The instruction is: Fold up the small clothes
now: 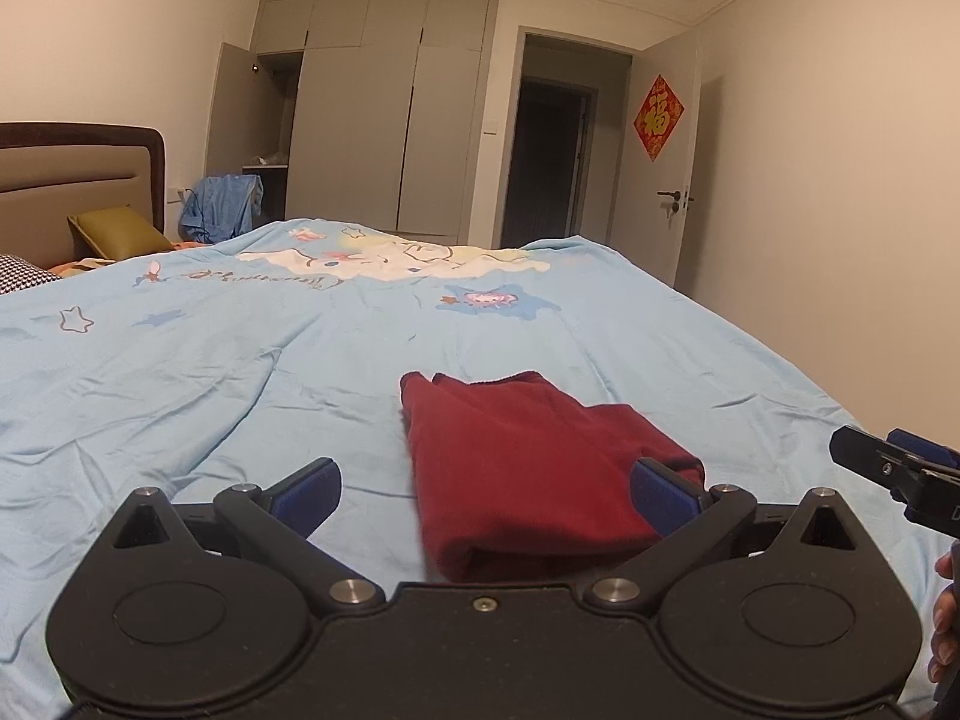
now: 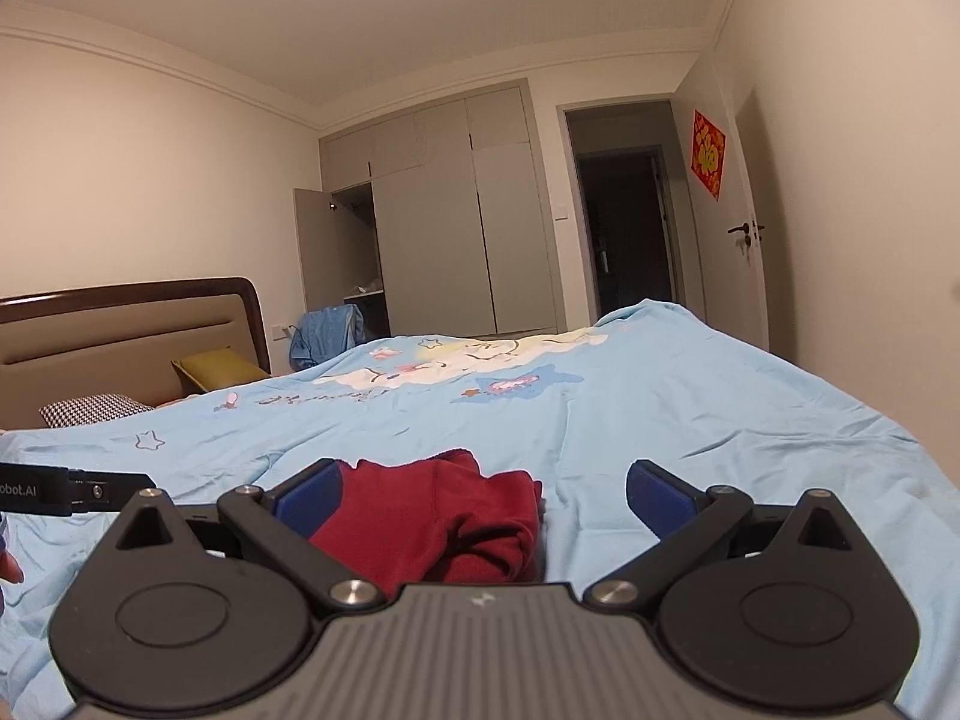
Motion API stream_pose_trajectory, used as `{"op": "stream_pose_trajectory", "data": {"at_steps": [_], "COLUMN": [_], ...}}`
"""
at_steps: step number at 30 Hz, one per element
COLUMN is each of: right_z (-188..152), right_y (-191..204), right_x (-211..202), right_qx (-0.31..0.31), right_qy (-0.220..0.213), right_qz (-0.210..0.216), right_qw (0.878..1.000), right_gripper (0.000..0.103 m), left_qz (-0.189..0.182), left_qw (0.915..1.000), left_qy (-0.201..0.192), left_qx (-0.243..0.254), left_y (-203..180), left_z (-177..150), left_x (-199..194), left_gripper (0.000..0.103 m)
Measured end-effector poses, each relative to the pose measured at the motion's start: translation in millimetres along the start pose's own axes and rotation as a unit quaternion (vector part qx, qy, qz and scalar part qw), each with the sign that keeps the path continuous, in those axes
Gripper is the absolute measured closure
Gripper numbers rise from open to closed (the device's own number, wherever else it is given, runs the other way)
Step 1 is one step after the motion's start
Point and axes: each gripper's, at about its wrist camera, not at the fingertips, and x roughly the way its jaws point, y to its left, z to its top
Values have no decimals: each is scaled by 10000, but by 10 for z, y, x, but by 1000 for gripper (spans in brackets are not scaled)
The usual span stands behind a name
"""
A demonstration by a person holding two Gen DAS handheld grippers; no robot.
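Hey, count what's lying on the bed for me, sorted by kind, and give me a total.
Red garment: 1
Pillows, one olive, one houndstooth check: 2
Blue bedspread: 1
Total: 4

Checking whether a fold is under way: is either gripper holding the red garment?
No. The left gripper and right gripper are both open, and the red garment lies loose on the bed cover.

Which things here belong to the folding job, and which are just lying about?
Job:
- red garment, folded on the blue bedspread
- left gripper, fingers open
- right gripper, fingers open

Lying about:
- olive pillow
- checked pillow
- blue clothes by the wardrobe
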Motion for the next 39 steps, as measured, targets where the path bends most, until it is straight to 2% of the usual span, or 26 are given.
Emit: {"op": "stream_pose_trajectory", "data": {"at_steps": [9,17,29,39], "right_z": [-306,-631,-815,-839], "right_y": [191,313,335,295], "right_x": [-485,-646,-673,-640], "right_qx": [-268,-400,-495,-453], "right_qy": [-22,-15,54,133], "right_qz": [-229,-486,-597,-623], "right_qw": [9994,9980,9970,9969], "right_gripper": [0,0,0,0], "left_qz": [52,-8,48,70], "left_qw": [10000,9999,9998,9998], "left_qy": [-72,-92,60,135], "left_qx": [27,130,158,132], "left_y": [-14,-42,-20,-8], "left_z": [-428,-746,-887,-909], "left_x": [-336,-477,-444,-428], "left_gripper": [1,1,1,1]}}
